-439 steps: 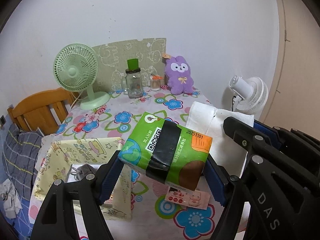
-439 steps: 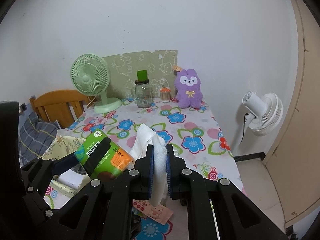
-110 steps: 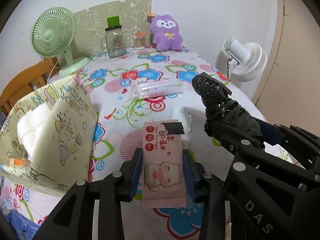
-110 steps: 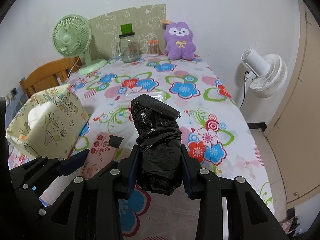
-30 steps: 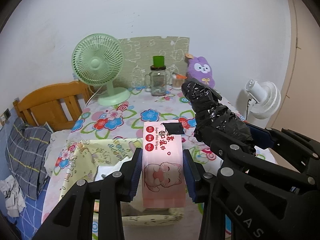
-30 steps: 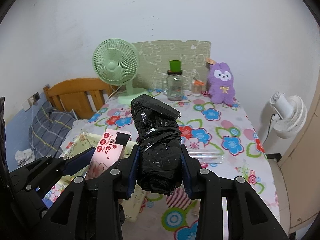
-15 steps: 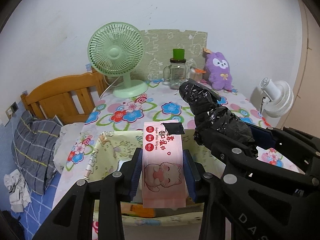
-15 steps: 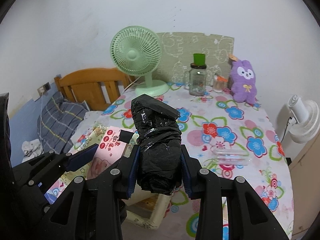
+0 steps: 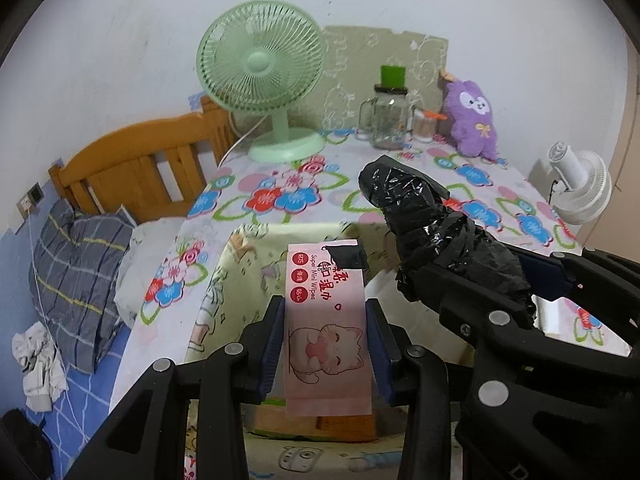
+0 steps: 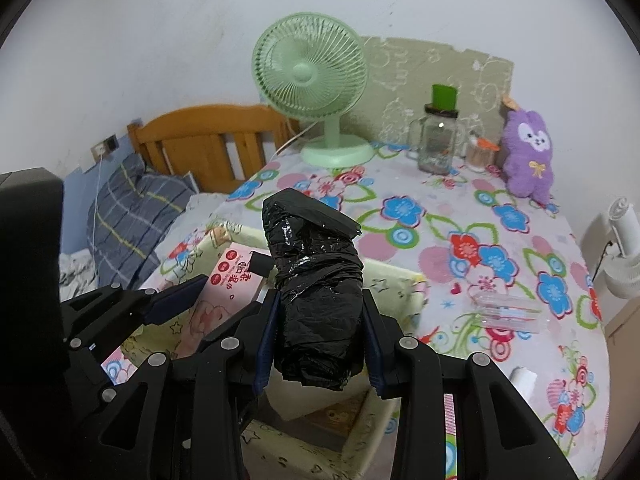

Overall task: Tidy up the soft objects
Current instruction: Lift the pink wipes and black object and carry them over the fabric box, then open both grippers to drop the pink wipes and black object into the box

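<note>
Worktop [image 10: 520, 248] with a floral cloth fills the scene, wooden bed headboard [image 9: 132, 168] and a plaid pillow [image 9: 76, 272] off its left edge. Green desk fan [image 9: 262, 68] at the back, next to a glass jar with a green lid [image 9: 388, 116] and a purple plush rabbit [image 9: 474, 118]; white fan [image 9: 580, 188] stands off the right edge. Yellow fabric storage box [image 9: 240, 264] sits open at the near left corner of the worktop, with something already inside (contents mostly hidden, white and brownish patches only). Left tool [image 9: 326, 344] is clamped on a pink wet-wipes pack [image 9: 326, 340], held upright over the box opening, black tape patch at its top. Right tool [image 10: 318, 338] grips a black plastic-wrapped bundle [image 10: 316, 292], pads pressed into both sides, also above the box, just right of the wipes pack. Clear plastic packet [image 10: 508, 314] lies flat on the worktop, well apart to the right.
</note>
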A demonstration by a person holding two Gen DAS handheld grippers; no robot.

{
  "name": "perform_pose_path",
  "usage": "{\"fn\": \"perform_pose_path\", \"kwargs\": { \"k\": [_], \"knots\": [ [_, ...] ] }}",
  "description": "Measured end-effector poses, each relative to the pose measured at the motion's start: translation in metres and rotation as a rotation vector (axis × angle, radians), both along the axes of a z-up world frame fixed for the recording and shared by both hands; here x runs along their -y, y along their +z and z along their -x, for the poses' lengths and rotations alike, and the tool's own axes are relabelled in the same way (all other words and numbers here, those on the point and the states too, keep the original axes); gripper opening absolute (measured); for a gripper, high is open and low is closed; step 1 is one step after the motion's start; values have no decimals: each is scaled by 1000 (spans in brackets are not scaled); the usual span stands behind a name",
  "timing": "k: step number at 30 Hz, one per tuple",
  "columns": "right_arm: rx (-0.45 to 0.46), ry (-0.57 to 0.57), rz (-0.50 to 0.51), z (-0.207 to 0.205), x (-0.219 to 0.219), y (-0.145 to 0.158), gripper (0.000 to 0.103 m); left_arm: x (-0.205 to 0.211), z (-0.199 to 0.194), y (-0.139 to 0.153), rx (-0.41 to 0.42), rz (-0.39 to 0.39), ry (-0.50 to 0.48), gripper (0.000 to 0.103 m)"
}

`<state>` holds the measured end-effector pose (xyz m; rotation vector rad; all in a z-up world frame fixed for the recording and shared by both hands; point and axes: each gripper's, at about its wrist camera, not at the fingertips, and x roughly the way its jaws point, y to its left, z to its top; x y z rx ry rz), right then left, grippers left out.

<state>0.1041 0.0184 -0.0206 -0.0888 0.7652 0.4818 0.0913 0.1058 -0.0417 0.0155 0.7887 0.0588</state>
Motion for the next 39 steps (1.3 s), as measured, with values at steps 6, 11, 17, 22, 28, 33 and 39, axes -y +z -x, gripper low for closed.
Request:
{"fn": "perform_pose_path", "kwargs": {
  "k": [6, 11, 17, 22, 28, 33, 39],
  "knots": [
    [-31, 35, 10, -8, -14, -13, 41, -12, -4, -11, -31, 8, 19, 41],
    [-45, 70, 17, -12, -23, -18, 41, -20, -7, -18, -51, 11, 36, 41],
    [-57, 101, 11, -16, -32, -24, 41, -26, -6, -21, -61, 20, 52, 46],
    [-62, 107, 12, -20, -34, -26, 51, -27, -6, -21, -61, 26, 52, 56],
    [-66, 99, -6, -21, -28, -24, 75, -24, -2, -18, -56, 34, 54, 66],
    [-50, 92, -13, -17, -21, -20, 82, -19, 1, -14, -47, 24, 71, 71],
    [-15, 83, -23, -10, -10, -11, 85, -14, 6, -7, -33, 39, 75, 79]
  ]
}}
